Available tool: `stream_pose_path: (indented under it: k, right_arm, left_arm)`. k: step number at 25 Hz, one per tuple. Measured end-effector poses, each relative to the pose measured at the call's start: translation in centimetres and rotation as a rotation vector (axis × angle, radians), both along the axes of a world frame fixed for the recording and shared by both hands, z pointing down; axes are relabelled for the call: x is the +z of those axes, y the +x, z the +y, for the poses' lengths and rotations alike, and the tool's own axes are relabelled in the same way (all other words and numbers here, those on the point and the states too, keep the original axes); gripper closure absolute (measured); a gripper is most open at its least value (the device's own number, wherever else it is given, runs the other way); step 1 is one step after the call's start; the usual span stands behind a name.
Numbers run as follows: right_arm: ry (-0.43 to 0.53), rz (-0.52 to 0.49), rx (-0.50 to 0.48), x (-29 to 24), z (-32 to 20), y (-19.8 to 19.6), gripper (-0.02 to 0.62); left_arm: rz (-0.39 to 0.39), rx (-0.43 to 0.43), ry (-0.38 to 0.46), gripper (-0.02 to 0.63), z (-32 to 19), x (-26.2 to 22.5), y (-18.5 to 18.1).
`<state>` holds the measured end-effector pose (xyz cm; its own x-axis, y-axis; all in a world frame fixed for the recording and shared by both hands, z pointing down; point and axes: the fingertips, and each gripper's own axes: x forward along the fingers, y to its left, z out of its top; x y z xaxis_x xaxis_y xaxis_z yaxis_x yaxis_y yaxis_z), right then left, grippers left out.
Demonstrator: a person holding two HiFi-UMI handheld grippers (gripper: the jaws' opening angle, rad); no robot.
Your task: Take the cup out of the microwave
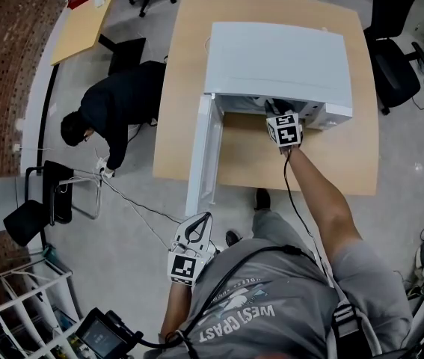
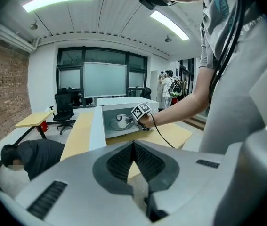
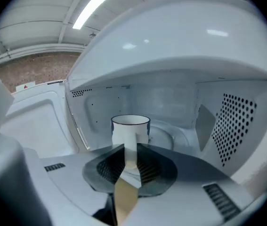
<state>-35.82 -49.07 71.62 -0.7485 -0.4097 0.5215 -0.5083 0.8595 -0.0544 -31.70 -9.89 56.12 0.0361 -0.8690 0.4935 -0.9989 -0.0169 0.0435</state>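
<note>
Cup [image 3: 130, 126] stands upright on the round plate [image 3: 171, 136] in the middle of the microwave [image 3: 239, 126]. It is white with a dark rim, and its handle [image 3: 130, 141] is turned toward the opening. The right gripper [image 3: 130, 150] reaches in through that opening and points at the cup from the front. Its jaws are closed on the handle, one pad on each side, with only the handle's width between them. The cup's body lies just beyond the jaw tips, touching neither jaw.

In the head view the microwave sits on a wooden table [image 1: 339, 163] with its door [image 1: 203, 152] swung fully out to the left. The person's right arm [image 1: 324, 200] stretches to the opening, and only that gripper's marker cube shows at the edge of the cavity.

The left gripper [image 1: 201, 221] is held low and close to the person's body, off the near edge of the table and well apart from the microwave. Its jaws are together at the tips with nothing between them. From its own view the cup shows small and far off inside the lit cavity, straight ahead, just beside the right gripper's cube.
</note>
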Motion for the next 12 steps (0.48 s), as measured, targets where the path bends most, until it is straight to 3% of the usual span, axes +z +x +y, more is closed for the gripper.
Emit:
stream_pose_path:
  k: [6,12]
  right_arm:
    - [-0.048,-0.036,0.023,-0.1,3.8,2.9,0.525]
    - [-0.042,-0.081,0.056,-6.2,10.8,7.4,0.525]
  left_arm:
    - [-0.007,0.025,0.009,0.563,1.7,0.3,-0.2]
    - [-0.027,0.064,0.055,0.563,7.1,-3.2,0.1]
